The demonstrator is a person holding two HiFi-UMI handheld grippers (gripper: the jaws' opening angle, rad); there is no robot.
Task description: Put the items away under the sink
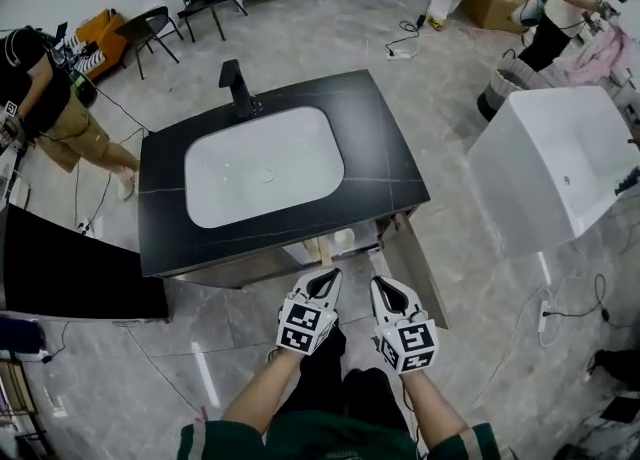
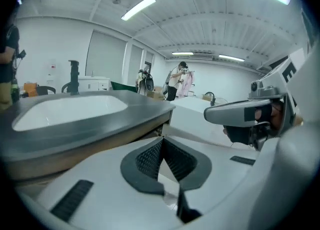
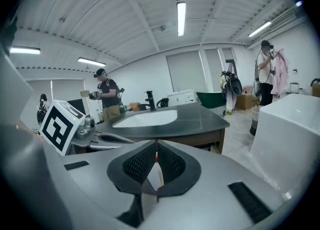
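The left gripper (image 1: 328, 276) and the right gripper (image 1: 383, 283) hang side by side just in front of the near edge of the black stone vanity top (image 1: 385, 153), both pointing towards it and slightly down. Each gripper's own view shows its ribbed dark pads (image 2: 150, 156) pressed together at the tips with nothing caught between them, so both are clenched and empty. The white rectangular basin (image 1: 265, 163) is sunk into the vanity top, with a black angular faucet (image 1: 238, 86) standing at its far edge. Below the near right corner of the top, the wooden cabinet door (image 1: 418, 270) stands swung open towards the person. Inside the opening under the sink a pale item (image 1: 341, 241) shows, too small to make out what it is. A white boxy bathtub (image 1: 555, 173) stands on the marbled grey floor (image 1: 230, 348) to the right of the vanity, well apart from it. A flat black panel (image 1: 75, 268) lies to the near left. One person (image 1: 45, 98) stands at the far left and another person (image 1: 572, 6) at the far right.
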